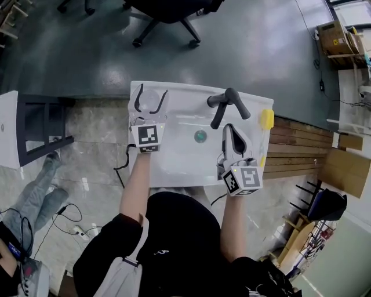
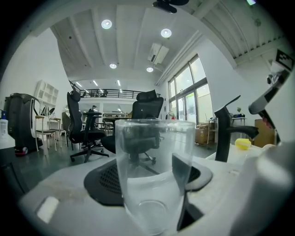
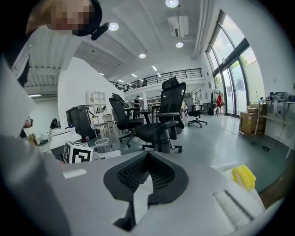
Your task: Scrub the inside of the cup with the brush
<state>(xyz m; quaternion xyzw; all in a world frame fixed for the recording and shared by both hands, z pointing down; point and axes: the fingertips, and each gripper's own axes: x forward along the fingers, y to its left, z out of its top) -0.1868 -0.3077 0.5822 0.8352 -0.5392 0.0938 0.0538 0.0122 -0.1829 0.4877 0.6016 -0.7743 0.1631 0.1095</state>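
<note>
A clear glass cup [image 1: 149,102] stands upright on the back left corner of the white sink [image 1: 174,162]. My left gripper [image 1: 153,91] is open, one jaw on each side of the cup. In the left gripper view the cup [image 2: 154,175] fills the gap between the black pads [image 2: 103,182], and I see no squeeze on it. My right gripper [image 1: 228,127] hangs shut and empty over the basin, just right of the drain [image 1: 200,136]; its pads meet in the right gripper view [image 3: 146,159]. A yellow scrubber [image 1: 266,119] lies on the sink's right rim.
A black faucet [image 1: 226,103] stands at the back of the sink between the two grippers. Wooden slats [image 1: 301,145] lie right of the sink, and a dark stand [image 1: 40,125] stands to its left. Office chairs [image 1: 168,17] are on the floor beyond.
</note>
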